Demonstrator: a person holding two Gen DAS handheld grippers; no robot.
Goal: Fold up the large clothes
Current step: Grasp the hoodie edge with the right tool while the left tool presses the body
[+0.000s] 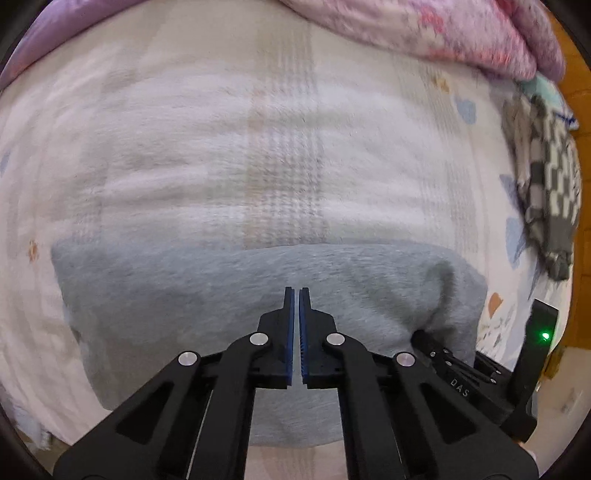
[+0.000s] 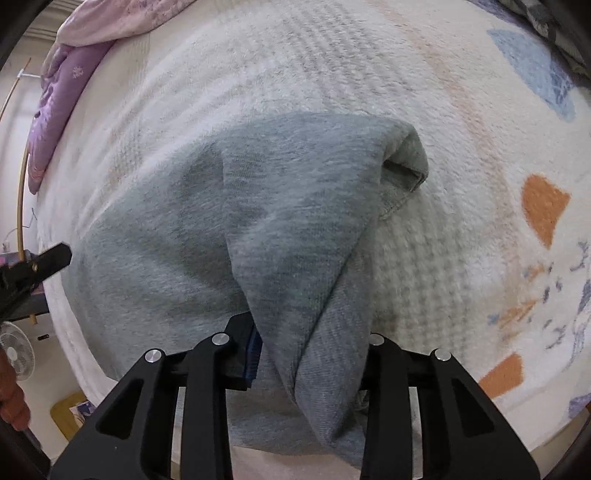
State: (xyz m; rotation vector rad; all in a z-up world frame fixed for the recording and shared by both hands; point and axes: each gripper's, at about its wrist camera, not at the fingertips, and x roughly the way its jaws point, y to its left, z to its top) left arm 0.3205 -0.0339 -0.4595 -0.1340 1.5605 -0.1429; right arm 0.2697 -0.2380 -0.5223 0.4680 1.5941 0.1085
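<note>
A grey garment [image 1: 221, 295] lies folded on the near part of a bed with a white blanket [image 1: 221, 147]. My left gripper [image 1: 296, 295] hovers just above the garment's middle, its blue pads almost together with nothing between them. In the right wrist view the same grey garment [image 2: 240, 221] is lifted at its right side. My right gripper [image 2: 306, 332] is shut on a bunched fold of it, and the cloth drapes over and hides the fingertips. The right gripper's body [image 1: 480, 369] shows at the lower right of the left wrist view.
A pink and purple quilt [image 1: 424, 33] lies along the far side of the bed. A dark checked garment [image 1: 546, 184] lies at the bed's right edge. A floor fan [image 2: 14, 354] stands beyond the bed's left edge. The left gripper's tip [image 2: 48, 258] shows at the left.
</note>
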